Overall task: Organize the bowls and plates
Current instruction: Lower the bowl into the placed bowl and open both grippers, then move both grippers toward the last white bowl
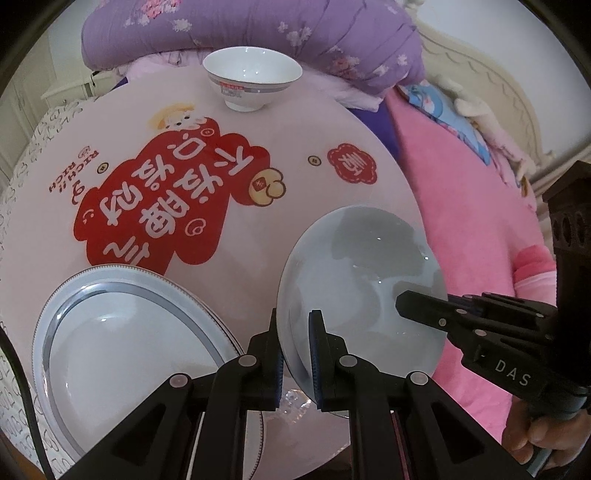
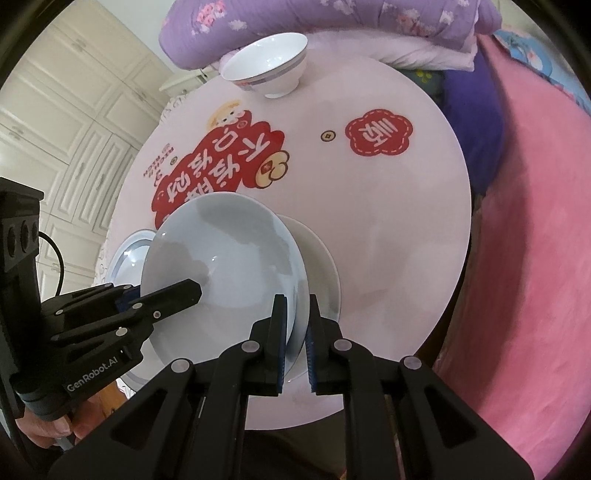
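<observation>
Now | bowl (image 1: 252,77) x1 | plates x2, maybe 3 | both grippers' fingers pinching pale plate (image 2: 221,266)

The round table top (image 1: 332,177) is pale pink and is printed with a big red cloud shape with white characters. The held plate (image 1: 354,266) is plain pale blue-grey. The other plate (image 1: 122,332) is white, with a grey band and a fine dotted edge. The bowl (image 1: 252,75) is white with a grey stripe. A purple flowered quilt (image 1: 332,33) and a pink blanket (image 2: 535,221) are seen behind.
</observation>
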A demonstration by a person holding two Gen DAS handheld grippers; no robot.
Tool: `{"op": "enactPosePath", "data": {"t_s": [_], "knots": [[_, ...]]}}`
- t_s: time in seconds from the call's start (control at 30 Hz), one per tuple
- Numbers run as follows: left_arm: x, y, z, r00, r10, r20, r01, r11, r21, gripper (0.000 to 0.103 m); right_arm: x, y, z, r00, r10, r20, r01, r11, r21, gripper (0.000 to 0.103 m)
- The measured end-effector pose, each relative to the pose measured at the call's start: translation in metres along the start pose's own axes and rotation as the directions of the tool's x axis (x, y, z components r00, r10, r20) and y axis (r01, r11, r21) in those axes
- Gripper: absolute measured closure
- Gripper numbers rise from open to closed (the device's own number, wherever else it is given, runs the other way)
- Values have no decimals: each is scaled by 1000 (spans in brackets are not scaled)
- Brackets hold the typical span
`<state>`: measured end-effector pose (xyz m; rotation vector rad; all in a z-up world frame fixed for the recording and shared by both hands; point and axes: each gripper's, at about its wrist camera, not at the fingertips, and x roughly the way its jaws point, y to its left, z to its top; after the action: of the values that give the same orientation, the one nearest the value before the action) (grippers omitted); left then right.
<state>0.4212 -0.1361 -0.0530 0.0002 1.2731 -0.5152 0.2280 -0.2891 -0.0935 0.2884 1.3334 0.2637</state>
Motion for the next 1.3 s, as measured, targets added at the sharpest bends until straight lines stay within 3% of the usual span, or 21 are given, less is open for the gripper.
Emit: {"op": "enactPosePath", "data": {"t_s": [0.6,0.8,0.9,0.97,1.0,1.03,1.1,1.2,1.27,1.3], "knots": [[-2,-2,-11,999,41,33,-43,998,56,92,0,-2,0,999,-41,4,41,999,-22,91],[-6,1,-9,999,30,45,-32,998,55,87,-5,0,2,999,-45,18,46,999,-30,87],[-8,2,-8,999,19,51,-22,998,59,75,-5,1,1,998,-50,22,51,998,-33,85],[-9,4,-7,998,21,56,-24,998,57,63,-7,1,1,999,-32,31,33,999,-25,77],[-10,5,-7,998,18,59,-21,998,51,60,-9,1,2,999,-22,39,23,1000,-22,67],[-10,7,-6,998,14,60,-17,999,47,54,-11,2,2,999,-15,50,16,1000,-20,50],[-11,8,-7,998,8,62,-11,999,39,47,-19,2,3,995,-36,89,38,999,-23,31],[-13,12,-5,998,-12,64,10,1000,24,40,-23,0,7,995,1,104,1,1000,-12,30],[-14,14,-3,998,-16,66,15,1000,16,34,-25,-3,9,993,9,120,-9,1000,1,22],[-15,16,-1,997,-19,68,19,1000,7,31,-26,-5,10,992,11,128,-12,1000,5,13]]}}
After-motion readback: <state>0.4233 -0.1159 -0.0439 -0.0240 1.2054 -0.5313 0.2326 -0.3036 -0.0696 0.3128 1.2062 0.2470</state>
